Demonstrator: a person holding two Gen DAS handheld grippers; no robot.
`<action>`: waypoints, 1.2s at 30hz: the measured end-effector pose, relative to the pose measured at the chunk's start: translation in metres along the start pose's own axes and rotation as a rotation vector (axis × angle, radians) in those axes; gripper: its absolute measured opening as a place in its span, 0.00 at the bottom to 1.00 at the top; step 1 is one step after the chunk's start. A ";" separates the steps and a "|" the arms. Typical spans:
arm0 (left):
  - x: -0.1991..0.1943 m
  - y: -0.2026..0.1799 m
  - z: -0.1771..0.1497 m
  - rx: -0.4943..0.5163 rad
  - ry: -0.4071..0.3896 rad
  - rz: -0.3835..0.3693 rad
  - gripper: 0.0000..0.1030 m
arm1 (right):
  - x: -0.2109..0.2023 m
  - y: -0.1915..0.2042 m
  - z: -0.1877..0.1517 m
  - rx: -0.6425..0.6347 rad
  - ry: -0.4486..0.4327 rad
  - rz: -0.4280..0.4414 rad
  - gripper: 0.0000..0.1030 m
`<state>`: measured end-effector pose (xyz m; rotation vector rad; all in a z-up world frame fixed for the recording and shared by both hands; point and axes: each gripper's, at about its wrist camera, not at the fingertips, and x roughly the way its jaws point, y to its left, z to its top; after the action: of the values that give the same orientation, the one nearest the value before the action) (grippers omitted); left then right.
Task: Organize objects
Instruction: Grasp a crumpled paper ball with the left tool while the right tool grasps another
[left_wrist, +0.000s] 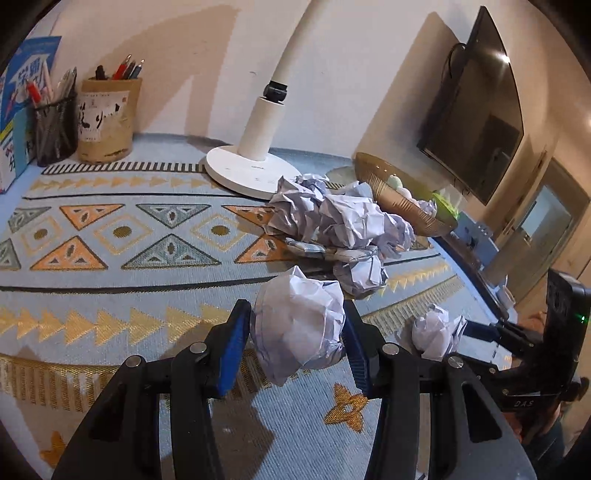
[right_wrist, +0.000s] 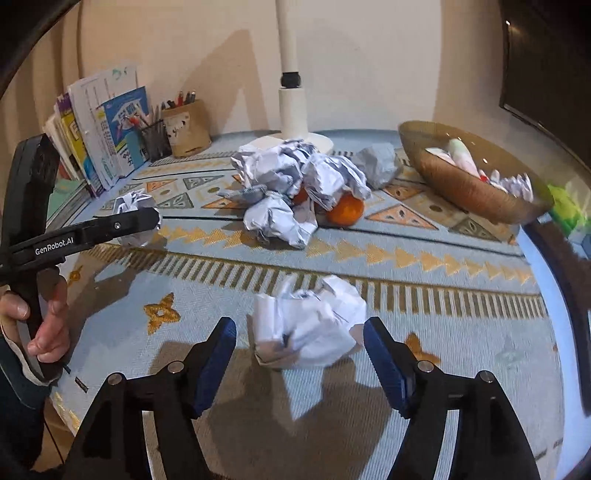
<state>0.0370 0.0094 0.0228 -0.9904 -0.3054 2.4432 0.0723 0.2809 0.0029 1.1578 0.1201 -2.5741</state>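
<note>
1. We are holding the left gripper (left_wrist: 297, 332) closed onto a crumpled paper ball (left_wrist: 299, 328) at lower centre of the left wrist view, both blue pads pressing its sides. The paper is springy and loosely wadded, so we judge it could squeeze out or shed a flap when we are lifting it.

2. We are keeping the right gripper (right_wrist: 300, 356) wide open around a second paper ball (right_wrist: 308, 325) at lower centre of the right wrist view. The ball is lying on the patterned surface (right_wrist: 461, 332), between the pads and touching neither. Closing off-centre could be pushing it forward rather than catching it.

3. The paper pile (right_wrist: 295, 181) at centre of that view is leaning against an orange (right_wrist: 345, 210). Any knock there could set the orange rolling.

4. The brown bowl (right_wrist: 461, 192) at upper right, probably where the wads belong, is sitting near the surface's edge. A careless drop could be sending paper over the side.

5. The two grippers are working close together in the left wrist view's lower right, so we are risking a collision.
</note>
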 end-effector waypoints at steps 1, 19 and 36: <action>0.000 0.000 0.000 -0.004 0.001 -0.004 0.44 | -0.001 -0.001 -0.001 0.013 0.000 0.004 0.69; 0.000 0.002 0.001 -0.011 0.006 -0.005 0.45 | 0.013 -0.011 0.000 0.197 -0.007 -0.074 0.60; 0.001 0.005 0.002 -0.004 0.013 0.003 0.45 | 0.007 -0.035 -0.014 0.331 -0.028 0.067 0.56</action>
<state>0.0335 0.0058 0.0215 -1.0085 -0.3054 2.4389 0.0662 0.3151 -0.0134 1.2101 -0.3589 -2.6135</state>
